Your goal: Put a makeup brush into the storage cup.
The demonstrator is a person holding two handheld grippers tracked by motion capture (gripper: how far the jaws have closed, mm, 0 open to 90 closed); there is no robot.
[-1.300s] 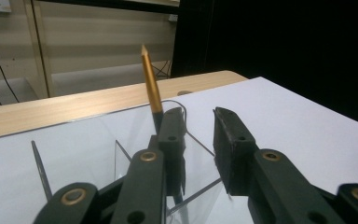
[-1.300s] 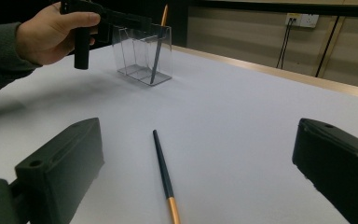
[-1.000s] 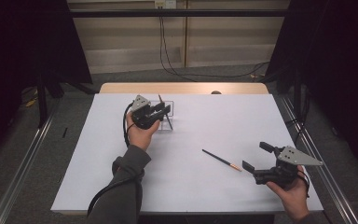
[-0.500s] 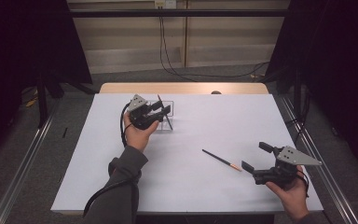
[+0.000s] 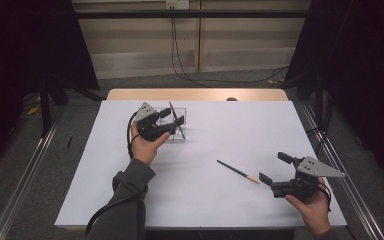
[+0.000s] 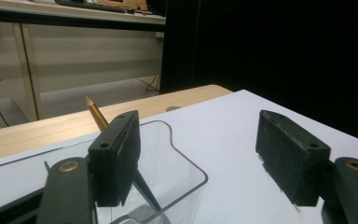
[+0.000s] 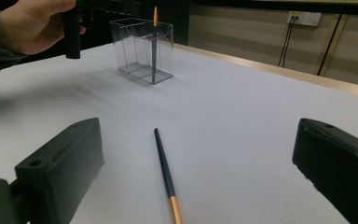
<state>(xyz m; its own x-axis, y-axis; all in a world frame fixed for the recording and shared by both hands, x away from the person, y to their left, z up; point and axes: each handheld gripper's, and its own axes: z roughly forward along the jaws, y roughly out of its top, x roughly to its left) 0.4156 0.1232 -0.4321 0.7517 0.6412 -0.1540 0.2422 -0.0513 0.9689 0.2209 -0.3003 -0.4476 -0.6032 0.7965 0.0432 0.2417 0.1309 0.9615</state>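
White worktop (image 5: 200, 200): my left tongs (image 5: 172, 123) have just opened, releasing one pencil (image 5: 175, 120) in the clear holder (image 5: 182, 112). My right tongs (image 5: 276, 168) gape empty; the second pencil (image 5: 237, 171) lies just ahead, pointing lengthwise at them.

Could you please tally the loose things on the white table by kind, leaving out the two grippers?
Pencils: 2, one standing in the clear holder and one lying on the sheet
Clear plastic holders: 1
Total: 3
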